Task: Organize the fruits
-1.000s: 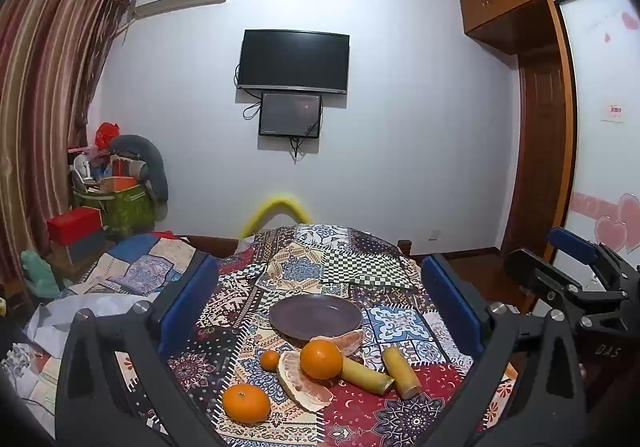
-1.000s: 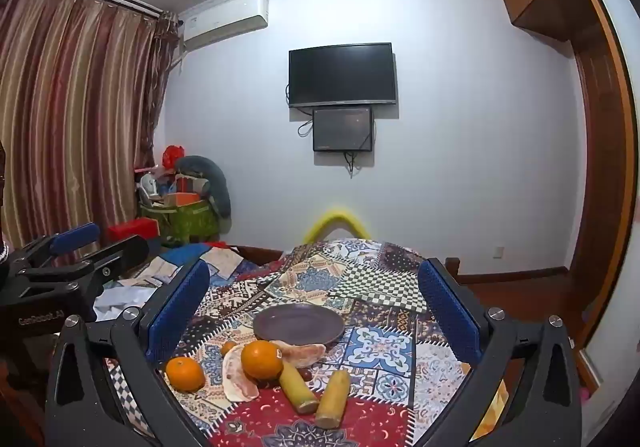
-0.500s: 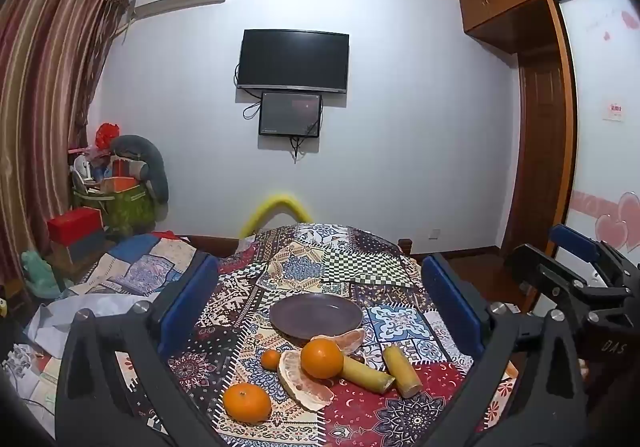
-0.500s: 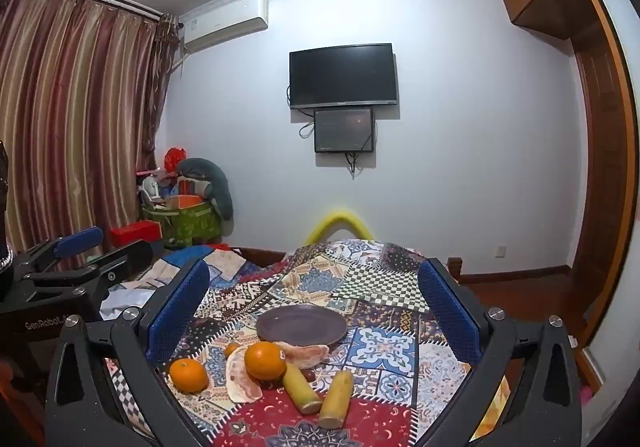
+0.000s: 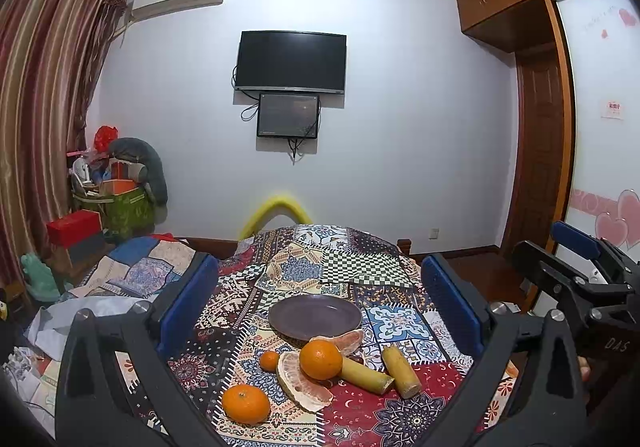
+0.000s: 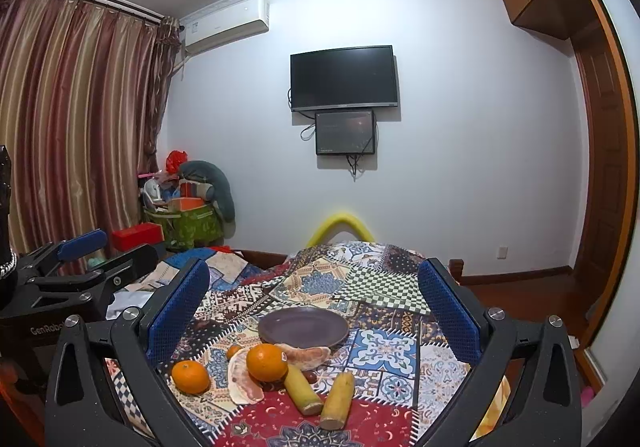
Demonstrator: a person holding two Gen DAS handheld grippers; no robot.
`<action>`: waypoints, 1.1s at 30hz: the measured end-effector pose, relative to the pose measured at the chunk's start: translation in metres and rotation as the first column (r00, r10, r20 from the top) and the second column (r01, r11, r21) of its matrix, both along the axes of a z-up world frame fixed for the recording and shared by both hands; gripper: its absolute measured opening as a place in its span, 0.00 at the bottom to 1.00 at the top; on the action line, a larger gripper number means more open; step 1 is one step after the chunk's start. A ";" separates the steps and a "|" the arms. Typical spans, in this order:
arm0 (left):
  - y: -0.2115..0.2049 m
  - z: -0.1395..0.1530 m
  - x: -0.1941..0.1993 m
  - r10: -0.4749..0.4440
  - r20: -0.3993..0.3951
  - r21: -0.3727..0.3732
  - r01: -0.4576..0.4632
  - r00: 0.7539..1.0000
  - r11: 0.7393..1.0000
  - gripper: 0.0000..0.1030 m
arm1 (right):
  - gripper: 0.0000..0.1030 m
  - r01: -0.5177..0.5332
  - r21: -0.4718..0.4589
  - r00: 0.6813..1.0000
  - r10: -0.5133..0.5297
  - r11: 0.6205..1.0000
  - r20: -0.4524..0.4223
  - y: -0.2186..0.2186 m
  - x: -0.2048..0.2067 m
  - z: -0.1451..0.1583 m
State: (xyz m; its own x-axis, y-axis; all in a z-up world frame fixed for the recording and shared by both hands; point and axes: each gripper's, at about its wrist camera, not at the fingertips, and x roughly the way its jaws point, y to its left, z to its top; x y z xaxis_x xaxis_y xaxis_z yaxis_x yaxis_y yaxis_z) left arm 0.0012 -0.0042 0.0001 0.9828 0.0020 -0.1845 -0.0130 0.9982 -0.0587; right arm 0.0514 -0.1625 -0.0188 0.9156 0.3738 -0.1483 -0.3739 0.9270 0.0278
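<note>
The right hand-held gripper (image 6: 312,307) hangs wide open above an empty purple plate (image 6: 303,326) and oranges (image 6: 266,362).

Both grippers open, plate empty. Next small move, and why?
Probably lower the left gripper toward the nearest orange. It lies alone at the pile's left edge, apart from the pomelo pieces and sugarcane sticks, so open jaws can close on it cleanly. The purple plate is empty.

Both wrist views face far wall, raised above table; share plate (image 5: 315,317) (image 6: 303,326), fruit, TV.
</note>
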 end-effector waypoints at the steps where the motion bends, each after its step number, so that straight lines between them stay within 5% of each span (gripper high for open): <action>1: -0.001 0.000 0.000 0.000 0.001 0.002 0.000 1.000 1.000 1.00 | 1.00 0.000 0.000 1.000 0.000 1.000 0.000 0.000 0.000 0.000; 33: -0.004 0.003 -0.001 -0.006 0.000 0.001 0.006 1.000 1.000 1.00 | 1.00 -0.001 0.014 1.000 0.001 1.000 -0.008 -0.002 0.001 -0.001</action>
State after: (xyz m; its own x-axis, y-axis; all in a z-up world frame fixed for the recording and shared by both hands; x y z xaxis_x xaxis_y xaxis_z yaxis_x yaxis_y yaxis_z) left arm 0.0004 -0.0079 0.0029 0.9829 -0.0039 -0.1842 -0.0068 0.9983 -0.0577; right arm 0.0526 -0.1645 -0.0195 0.9139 0.3770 -0.1506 -0.3748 0.9261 0.0437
